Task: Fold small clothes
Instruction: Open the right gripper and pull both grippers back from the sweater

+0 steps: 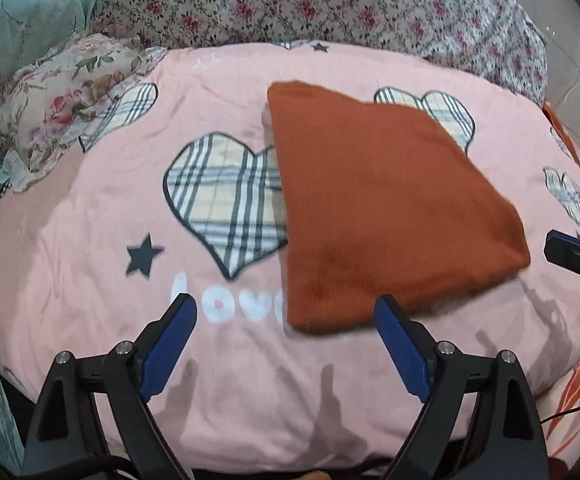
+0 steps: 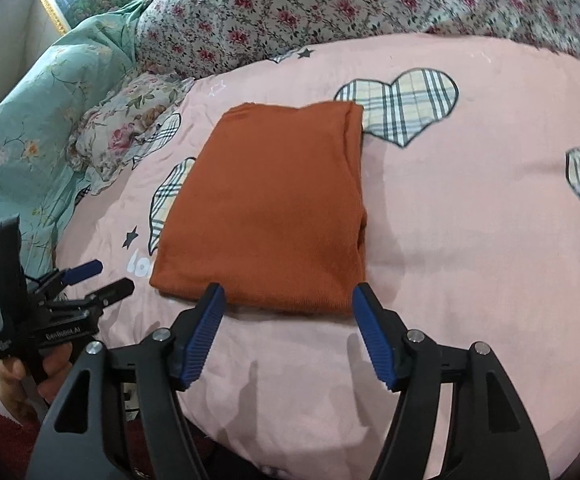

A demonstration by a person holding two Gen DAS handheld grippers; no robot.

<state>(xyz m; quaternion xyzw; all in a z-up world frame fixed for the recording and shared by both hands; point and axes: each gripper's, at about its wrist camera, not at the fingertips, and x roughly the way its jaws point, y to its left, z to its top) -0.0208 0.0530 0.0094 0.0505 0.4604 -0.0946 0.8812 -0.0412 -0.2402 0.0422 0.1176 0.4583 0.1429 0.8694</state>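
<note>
Orange garment (image 1: 390, 204), folded into a flat rectangle, lies on pink heart-print bed cover (image 1: 90, 280). Left hand-held gripper (image 1: 286, 316) released, fingers spread, just short of the garment's near edge. Right hand-held gripper (image 2: 286, 300) released too, fingertips at that edge, holding nothing. Floral quilt (image 2: 330, 4) behind.
</note>
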